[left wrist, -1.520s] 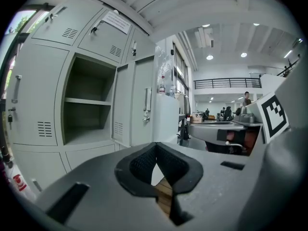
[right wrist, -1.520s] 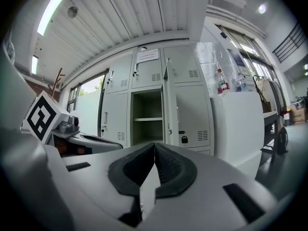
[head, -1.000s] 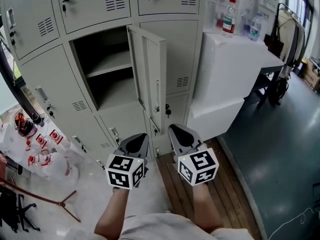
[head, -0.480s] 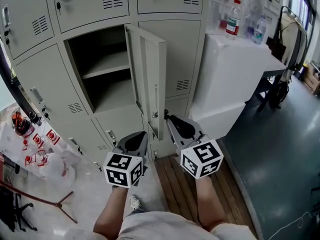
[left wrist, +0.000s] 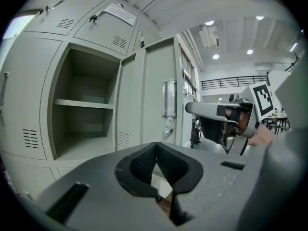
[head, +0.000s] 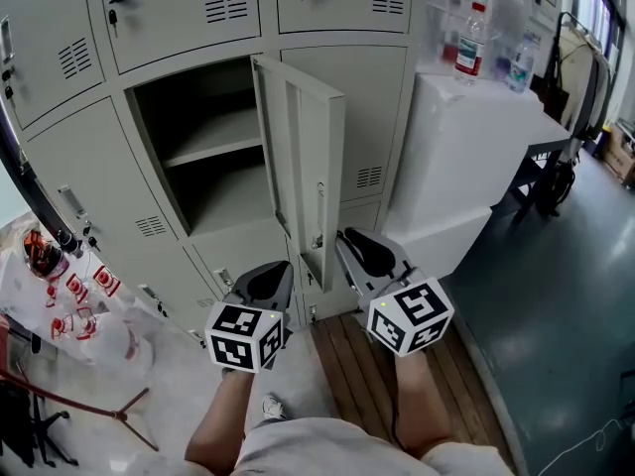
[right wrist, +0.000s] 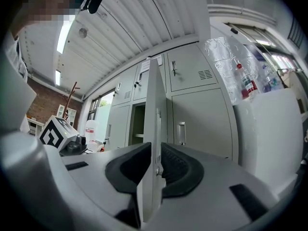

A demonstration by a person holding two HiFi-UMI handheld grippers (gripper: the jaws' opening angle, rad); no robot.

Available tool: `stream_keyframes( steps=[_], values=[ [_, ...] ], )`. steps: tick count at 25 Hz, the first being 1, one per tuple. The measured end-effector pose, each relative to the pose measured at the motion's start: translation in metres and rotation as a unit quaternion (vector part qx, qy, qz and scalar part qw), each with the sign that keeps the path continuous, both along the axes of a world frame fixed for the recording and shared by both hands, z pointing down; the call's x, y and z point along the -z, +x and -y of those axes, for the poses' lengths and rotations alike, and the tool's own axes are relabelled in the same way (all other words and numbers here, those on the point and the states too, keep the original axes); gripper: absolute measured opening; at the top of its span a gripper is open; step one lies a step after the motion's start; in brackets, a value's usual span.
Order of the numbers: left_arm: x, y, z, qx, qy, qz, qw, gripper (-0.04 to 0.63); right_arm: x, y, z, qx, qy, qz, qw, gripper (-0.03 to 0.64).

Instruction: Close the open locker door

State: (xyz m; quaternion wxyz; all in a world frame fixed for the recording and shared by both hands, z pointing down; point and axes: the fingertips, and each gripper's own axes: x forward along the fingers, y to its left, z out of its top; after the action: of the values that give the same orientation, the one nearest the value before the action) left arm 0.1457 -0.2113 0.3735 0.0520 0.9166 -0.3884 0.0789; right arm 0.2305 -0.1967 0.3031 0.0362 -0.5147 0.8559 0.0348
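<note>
Grey sheet steel, the locker door (head: 310,157) stands swung out from the right side of its open compartment (head: 203,142), roughly square to the locker bank (head: 94,181), its free edge toward the person. A recessed handle and a small latch (head: 318,238) sit low on that edge. Inside the compartment a single shelf (head: 210,132) spans the width, with nothing on it.

The right gripper (head: 347,239) is at the door's lower free corner, pointing about level. In the right gripper view the door's thin edge runs straight up between the two black pads (right wrist: 180,170). Its jaws have just been opening and stand a narrow way apart around that edge, not clamped on it.

The left gripper (head: 281,269) hangs just left of the door, beside the right one and apart from the metal. Its jaws meet at the tips with nothing between them.

To the right of the lockers a white cabinet (head: 466,137) carries plastic bottles (head: 468,40). A strip of wooden boards (head: 347,350) lies on the floor below the grippers.
</note>
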Motion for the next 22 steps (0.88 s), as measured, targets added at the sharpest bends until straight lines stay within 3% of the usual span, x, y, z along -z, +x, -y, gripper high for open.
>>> stream_keyframes(
  steps=[12,22],
  values=[
    [-0.004,0.000,0.017,0.000,-0.006,-0.007,1.0000,0.007,0.001,-0.004,0.010,0.062,-0.007,0.042,0.997,0.137],
    [-0.008,-0.010,0.019,0.015,-0.011,-0.014,0.9997,0.007,0.002,-0.031,0.007,0.114,-0.007,0.026,0.993,0.138]
  ],
)
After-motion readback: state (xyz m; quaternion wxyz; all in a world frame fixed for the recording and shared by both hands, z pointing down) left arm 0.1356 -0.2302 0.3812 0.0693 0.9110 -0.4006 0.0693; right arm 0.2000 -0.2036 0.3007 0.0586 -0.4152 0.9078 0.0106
